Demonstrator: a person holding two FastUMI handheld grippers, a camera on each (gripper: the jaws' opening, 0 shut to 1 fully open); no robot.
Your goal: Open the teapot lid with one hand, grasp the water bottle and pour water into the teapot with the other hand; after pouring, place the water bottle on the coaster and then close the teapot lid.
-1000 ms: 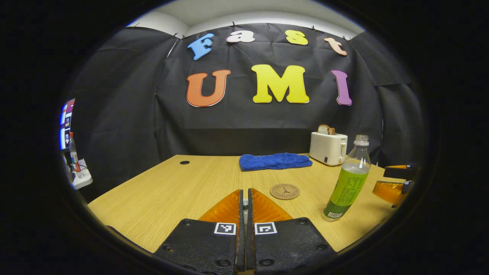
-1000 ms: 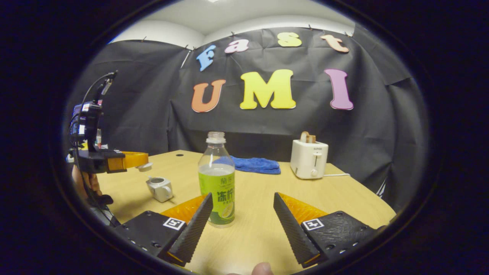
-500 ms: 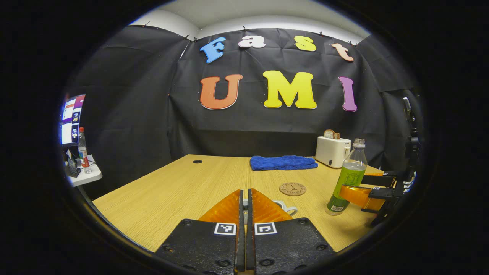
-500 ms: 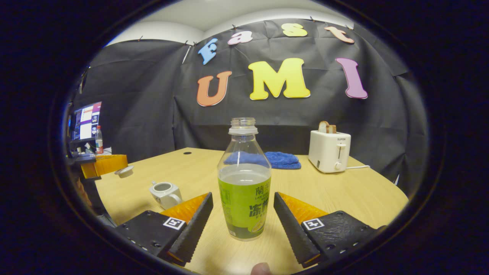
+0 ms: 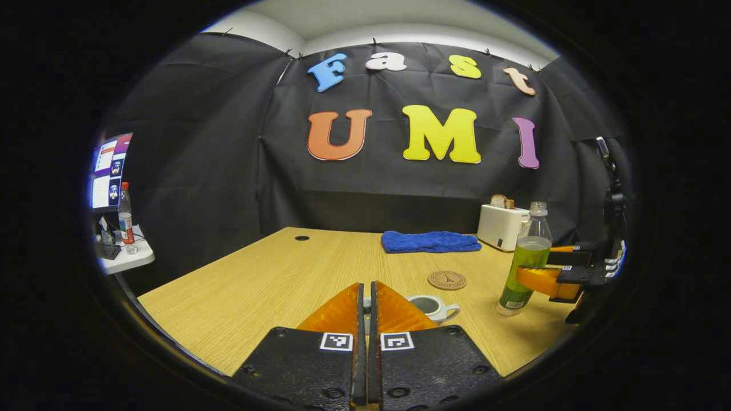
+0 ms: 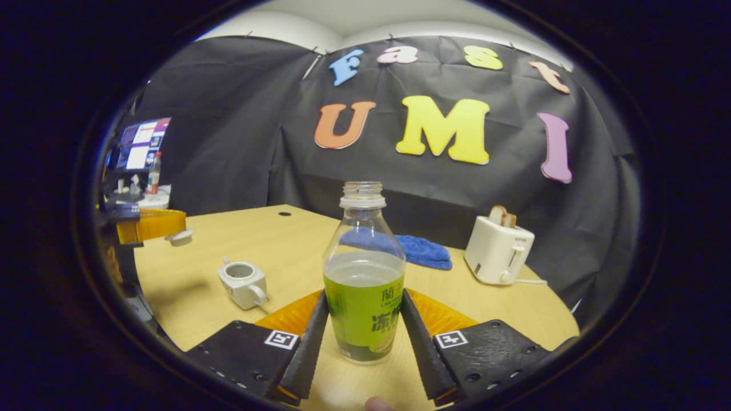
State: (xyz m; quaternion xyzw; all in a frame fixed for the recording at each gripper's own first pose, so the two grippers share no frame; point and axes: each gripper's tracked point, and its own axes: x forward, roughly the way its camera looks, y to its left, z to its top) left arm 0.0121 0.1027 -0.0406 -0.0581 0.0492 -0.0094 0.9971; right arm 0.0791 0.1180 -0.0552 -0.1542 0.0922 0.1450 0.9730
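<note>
Fingers: right gripper (image 6: 361, 337) pinching water bottle (image 6: 364, 297), upright on table (image 5: 274, 279). Left gripper (image 5: 365, 297) fingers pressed together, holding lid (image 6: 180, 237) aloft. Teapot (image 6: 243, 281) open, left of bottle. Coaster (image 5: 446, 279) nearby.

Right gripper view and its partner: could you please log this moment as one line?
left gripper: holds lid | right gripper: shut on bottle | teapot: open

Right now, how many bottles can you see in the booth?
2. The water bottle stands uncapped on the table, between the right gripper fingers. A second, red-capped bottle stands on the side shelf beyond the table's left edge. Others may be hidden.
</note>
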